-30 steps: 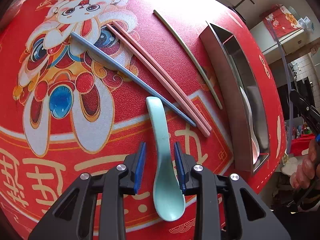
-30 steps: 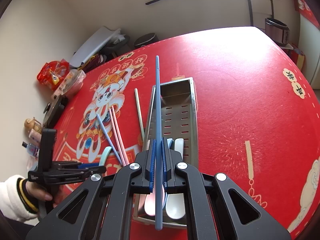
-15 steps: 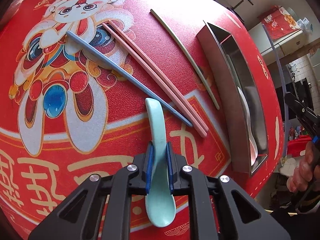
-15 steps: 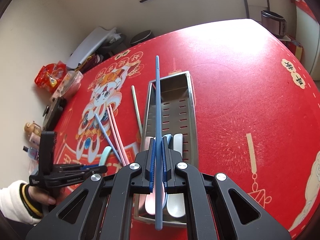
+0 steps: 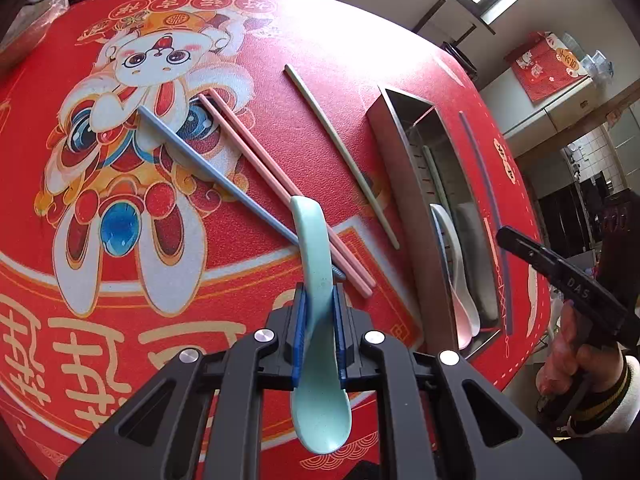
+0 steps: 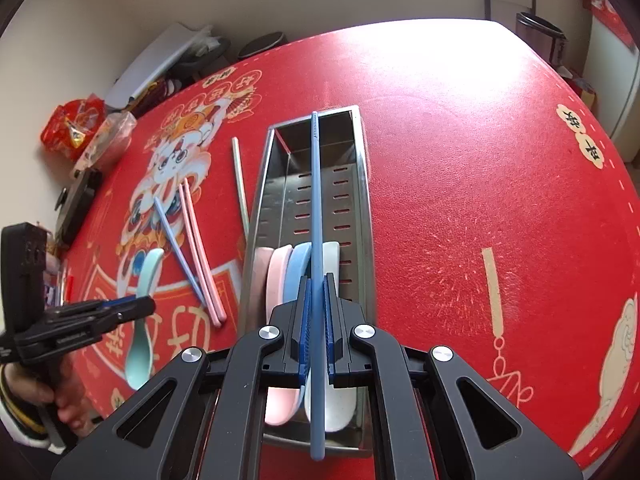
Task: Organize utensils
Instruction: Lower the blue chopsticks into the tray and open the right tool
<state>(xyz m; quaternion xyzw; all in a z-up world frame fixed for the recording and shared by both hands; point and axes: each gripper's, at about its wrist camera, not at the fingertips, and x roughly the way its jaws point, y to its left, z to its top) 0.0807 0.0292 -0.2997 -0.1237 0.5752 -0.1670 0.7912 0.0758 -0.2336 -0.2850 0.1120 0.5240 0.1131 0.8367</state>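
On the round table lies a big red cloth (image 5: 328, 80) with a white cartoon rabbit (image 5: 160, 60) in bright clothes and gold writing along its edge. I hold my left gripper (image 5: 319, 320) low over this cloth, and its two fingers are squeezed tight on the neck of a mint green spoon (image 5: 318, 292), with the bowl of the spoon near the camera and the handle poking away. Beyond it on the cloth lie a blue chopstick (image 5: 216, 172), two pink chopsticks (image 5: 280, 192) side by side, and one pale green chopstick (image 5: 340, 152) a bit apart, next to the metal tray (image 6: 362, 184). My right gripper (image 6: 316, 320) is over the near end of that tray, and its fingers are clamped on another blue chopstick (image 6: 316, 208), which points straight along the tray toward its far end. Inside the tray, at the near end, I see a pink spoon (image 6: 278, 280), a blue spoon (image 6: 300, 264) and a white spoon (image 6: 332, 404) lying close together. Past the far edge of the table, by the cream wall, sit a red snack bag (image 6: 74, 124), a clear box (image 6: 108, 136) and a white flat thing (image 6: 152, 64) leaning up. On the far right stands a dark bin (image 6: 542, 36).
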